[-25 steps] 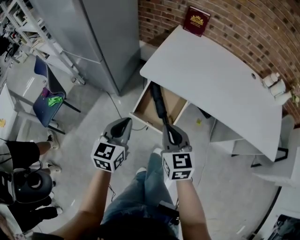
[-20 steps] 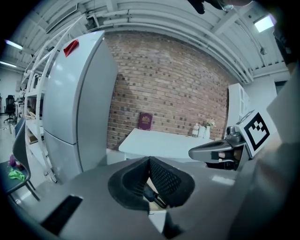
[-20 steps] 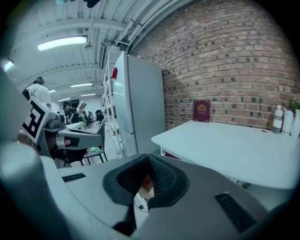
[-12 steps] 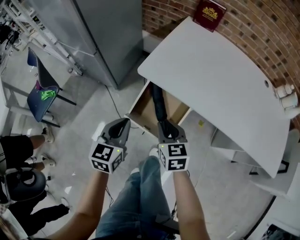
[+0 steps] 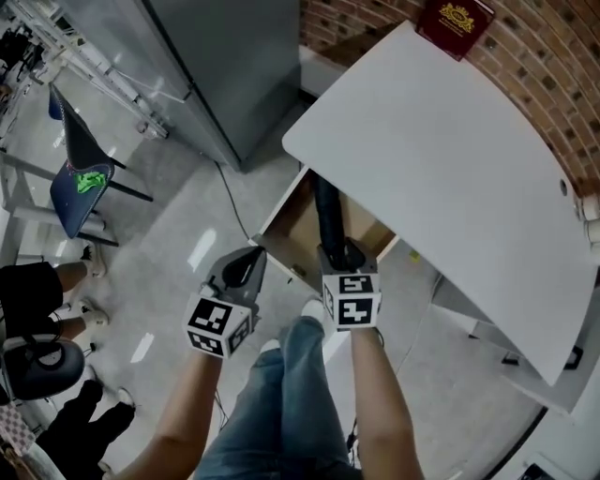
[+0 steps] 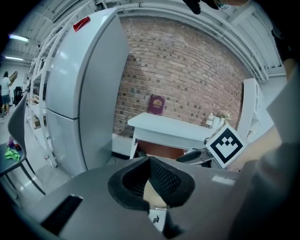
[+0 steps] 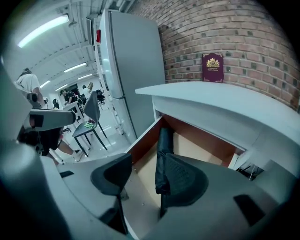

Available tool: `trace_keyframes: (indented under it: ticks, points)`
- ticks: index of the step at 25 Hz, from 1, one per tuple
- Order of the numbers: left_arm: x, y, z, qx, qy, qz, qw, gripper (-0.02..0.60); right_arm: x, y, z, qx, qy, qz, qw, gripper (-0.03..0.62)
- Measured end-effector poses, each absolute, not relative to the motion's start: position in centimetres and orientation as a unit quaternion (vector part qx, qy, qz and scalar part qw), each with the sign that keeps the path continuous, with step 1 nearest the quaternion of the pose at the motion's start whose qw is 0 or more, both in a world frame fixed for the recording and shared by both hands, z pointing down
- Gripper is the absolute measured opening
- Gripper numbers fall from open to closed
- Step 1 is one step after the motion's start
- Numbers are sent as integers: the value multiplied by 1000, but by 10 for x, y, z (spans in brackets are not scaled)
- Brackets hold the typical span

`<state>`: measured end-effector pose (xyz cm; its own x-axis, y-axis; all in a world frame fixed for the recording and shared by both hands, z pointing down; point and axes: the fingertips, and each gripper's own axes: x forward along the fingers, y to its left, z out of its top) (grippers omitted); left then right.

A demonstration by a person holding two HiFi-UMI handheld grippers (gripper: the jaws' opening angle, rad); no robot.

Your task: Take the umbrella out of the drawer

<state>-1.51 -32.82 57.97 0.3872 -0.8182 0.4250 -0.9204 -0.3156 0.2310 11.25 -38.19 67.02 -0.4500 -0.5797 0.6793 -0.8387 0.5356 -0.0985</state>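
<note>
A black folded umbrella (image 5: 327, 217) lies lengthwise in the open wooden drawer (image 5: 278, 211) under the white desk (image 5: 422, 141). My right gripper (image 5: 342, 255) hangs over the drawer's front end, just above the near end of the umbrella. Its jaws are opening. In the right gripper view the umbrella (image 7: 164, 143) shows in the gap of the right gripper (image 7: 145, 164), close by the right pad (image 7: 185, 180), with neither pad pressing on it. My left gripper (image 5: 251, 255) hovers left of the drawer's front corner over the floor, and the left gripper (image 6: 150, 163) is shut and holds nothing.
A tall grey cabinet (image 5: 216, 66) stands left of the desk. A red book (image 5: 457, 19) leans on the brick wall at the desk's back. A chair (image 5: 80, 183) and people's legs (image 5: 37, 291) are at the far left. My own legs (image 5: 281, 394) are below the grippers.
Both grippers have come down and closer to the drawer. The right gripper's jaws, shut before, now stand apart over the umbrella's near end.
</note>
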Motion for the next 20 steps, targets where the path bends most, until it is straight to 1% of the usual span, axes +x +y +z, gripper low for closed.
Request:
trace_keyframes:
  ticks: [6, 9, 20]
  points:
    - [-20, -341, 612, 791, -549, 121, 242, -3, 108, -406, 718, 425, -806, 235, 339, 213]
    - [-20, -348, 625, 787, -556, 114, 243, -3, 108, -418, 743, 430, -795, 235, 358, 238]
    - [-32, -351, 654, 772, -571, 117, 253, -3, 112, -441, 824, 452, -731, 227, 458, 288]
